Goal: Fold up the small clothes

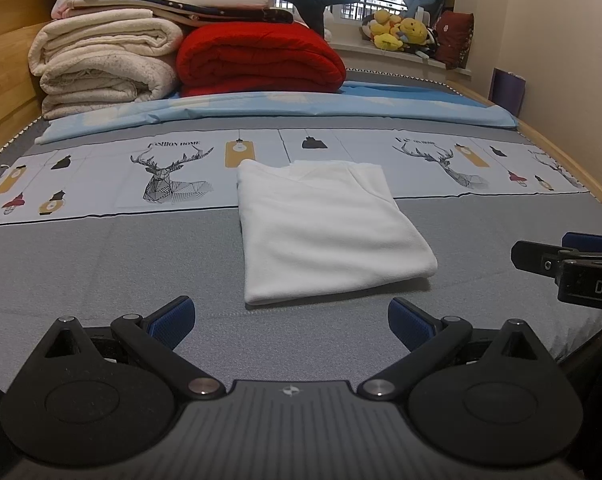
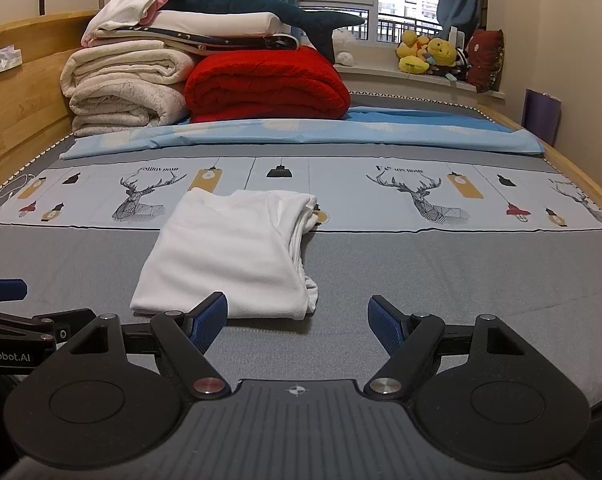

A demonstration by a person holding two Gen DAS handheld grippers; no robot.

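Note:
A small white garment (image 1: 325,232) lies folded into a neat rectangle on the grey bed sheet (image 1: 101,264); it also shows in the right wrist view (image 2: 229,256), with layered edges on its right side. My left gripper (image 1: 291,322) is open and empty, hovering just short of the garment's near edge. My right gripper (image 2: 297,324) is open and empty, near the garment's near right corner. The right gripper shows at the right edge of the left wrist view (image 1: 573,264).
Stacked cream blankets (image 1: 105,64) and a red quilt (image 1: 261,60) sit at the far end of the bed, on a light blue sheet (image 1: 341,100). A wooden bed frame (image 1: 1,80) runs along the left. Plush toys (image 1: 401,32) sit on the windowsill.

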